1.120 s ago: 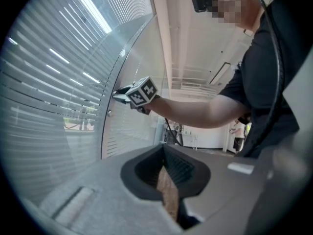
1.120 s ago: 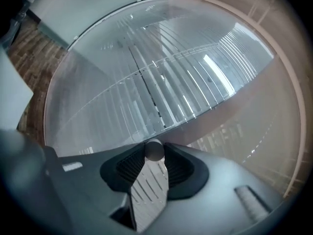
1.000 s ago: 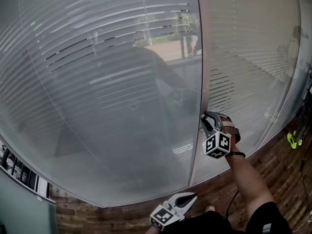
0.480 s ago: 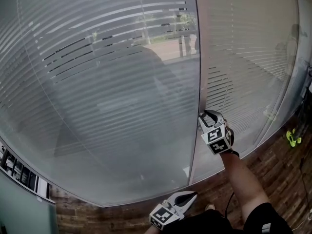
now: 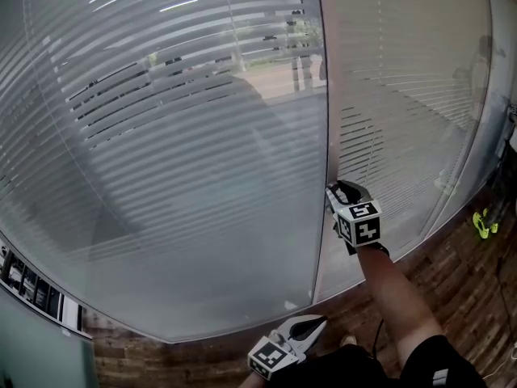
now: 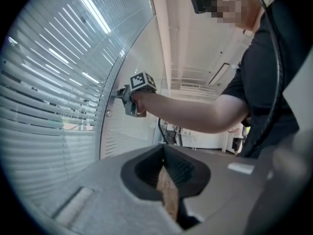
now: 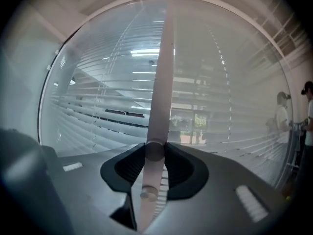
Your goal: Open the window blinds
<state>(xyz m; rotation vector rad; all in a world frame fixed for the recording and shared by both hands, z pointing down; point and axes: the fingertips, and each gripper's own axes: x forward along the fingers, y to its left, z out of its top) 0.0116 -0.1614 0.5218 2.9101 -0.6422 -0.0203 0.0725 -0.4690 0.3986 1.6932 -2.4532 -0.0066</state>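
The right gripper is clamped on a small round knob on the mullion, at about 4 o'clock in the head view. This is probably the control that tilts the window blinds, which fill the panes on either side. The left gripper hangs idle at 6 o'clock, its jaws together on nothing, likely because one gripper is enough.

In the head view the gripper covers the knob. A second knob sits nearer, partly cut off. How either knob links to the slats cannot be seen.
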